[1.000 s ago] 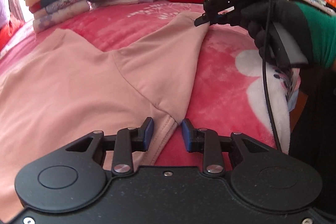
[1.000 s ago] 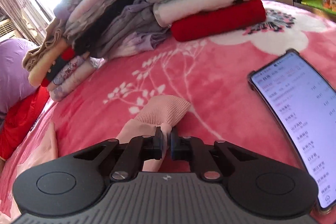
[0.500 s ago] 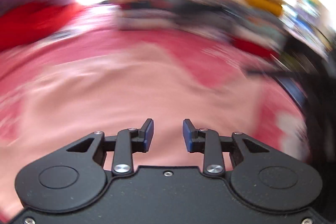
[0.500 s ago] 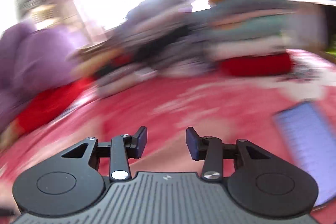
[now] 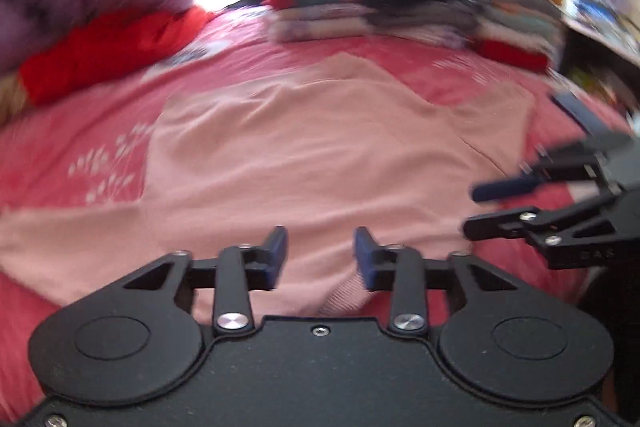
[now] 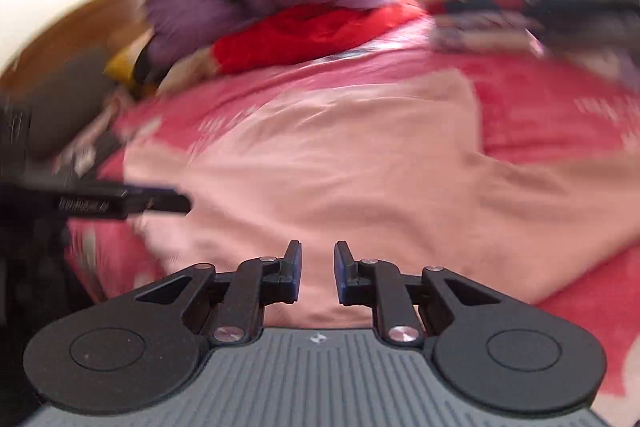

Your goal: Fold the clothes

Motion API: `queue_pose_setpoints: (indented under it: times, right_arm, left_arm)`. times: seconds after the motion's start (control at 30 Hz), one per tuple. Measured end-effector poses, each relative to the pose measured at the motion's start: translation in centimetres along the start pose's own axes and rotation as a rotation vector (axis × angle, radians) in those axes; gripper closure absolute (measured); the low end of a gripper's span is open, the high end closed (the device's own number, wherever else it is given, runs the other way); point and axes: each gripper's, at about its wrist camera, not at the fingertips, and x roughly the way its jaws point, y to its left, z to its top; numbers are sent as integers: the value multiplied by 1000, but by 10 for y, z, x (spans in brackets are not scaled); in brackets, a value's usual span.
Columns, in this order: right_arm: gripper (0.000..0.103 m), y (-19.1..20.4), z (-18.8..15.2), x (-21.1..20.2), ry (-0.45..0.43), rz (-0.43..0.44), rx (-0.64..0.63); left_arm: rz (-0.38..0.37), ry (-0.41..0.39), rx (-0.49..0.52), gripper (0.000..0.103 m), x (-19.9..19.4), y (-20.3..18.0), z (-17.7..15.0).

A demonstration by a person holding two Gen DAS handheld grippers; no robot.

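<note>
1. Left gripper (image 5: 320,253): jaws partly apart and opening. Nothing pinched; only flat cloth shows through the gap, under and beyond the tips.
2. Right gripper (image 6: 318,273): jaws narrow, a modest gap, pads bare. Not gripping; cloth lies below the tips.
3. The pink garment (image 5: 320,155) lies spread on the red floral blanket (image 5: 104,163). From the left fingers it runs straight ahead and out to both sides; its near ribbed edge (image 5: 344,295) sits just beneath and slightly right of the gap.
4. Long axis: in the left wrist view the garment lies crosswise to the fingers, with a long flap trailing off to the left and a shorter folded part to the right. Which end is hem or collar I cannot tell through the blur.
5. The right gripper appears at the right of the left wrist view, over the garment's right edge, turned on its side so one finger sits above the other. The left gripper enters the right wrist view from the left edge, near the cloth's left border.
6. Judgement: both tools bracket the near edge, left tool nearer the ribbed edge, right tool nearer the right border. The next fold likely needs a pinch on that near edge at two points, then a carry away from the fingers toward the stacked folded clothes (image 5: 400,7).
7. Risk: frames are motion-blurred, so exact edge alignment is uncertain.
</note>
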Motion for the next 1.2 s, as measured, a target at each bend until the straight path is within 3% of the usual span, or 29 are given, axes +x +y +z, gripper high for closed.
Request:
queue_pose_setpoints:
  times: [0.03,0.1,0.17,0.2,0.23,0.27,0.33,0.4,0.47,0.53,0.63,0.67,0.73,0.8,0.87,0.9,0.97,1.03,1.1,1.2]
  right_arm:
    - [67,14,-3,-2,-1,-2,-68]
    - [44,36,-7,-3,-1,-38,-189]
    - [43,51,-12,0,9,-76,-318]
    - [44,59,-15,4,13,-94,-380]
    - [45,64,-18,7,12,-109,-437]
    - [47,66,-23,11,33,-112,-470]
    - [59,70,-31,20,81,-116,-529]
    - [71,73,-35,26,127,-115,-555]
    - [74,74,-35,21,144,-121,-578]
    - [74,78,-39,18,140,-137,-614]
    - [71,83,-43,16,132,-159,-649]
    - [72,82,-39,12,131,-143,-628]
    - [72,71,-30,-3,100,-68,-490]
    - [72,55,-18,-13,35,-22,-321]
    - [72,44,-6,-8,-15,-46,-224]
    - [72,38,0,-5,-40,-60,-178]
    - [68,28,5,8,-70,-64,-109]
    - [59,24,-2,29,-18,-91,-95]
    - [57,23,-22,49,104,-94,-119]
    - [57,31,-26,38,114,-115,-165]
  left_arm:
    - [11,0,85,49,0,-9,-5]
    - [45,6,248,49,4,-28,-16]
    - [72,23,380,50,17,-42,-29]
    - [115,42,457,55,25,-49,-35]
    - [156,55,537,70,32,-55,-42]
    - [176,67,620,77,37,-61,-50]
    - [161,89,671,99,36,-63,-53]
    - [144,96,672,99,31,-60,-52]
    - [128,102,678,99,31,-57,-56]
    - [91,115,660,99,28,-52,-55]
    - [-43,120,498,98,10,-27,-34]
    - [-76,87,415,98,1,-14,-27]
    - [-68,18,215,97,-8,12,-12]
    - [-12,-6,12,96,0,34,-4]
    - [24,-3,-156,95,12,51,-1]
    - [27,42,-151,89,21,49,-6]
    - [34,147,-110,68,39,39,-17]
    - [53,138,-30,65,38,23,-33]
    - [41,143,-48,65,34,27,-34]
    - [13,134,-85,63,30,35,-37]
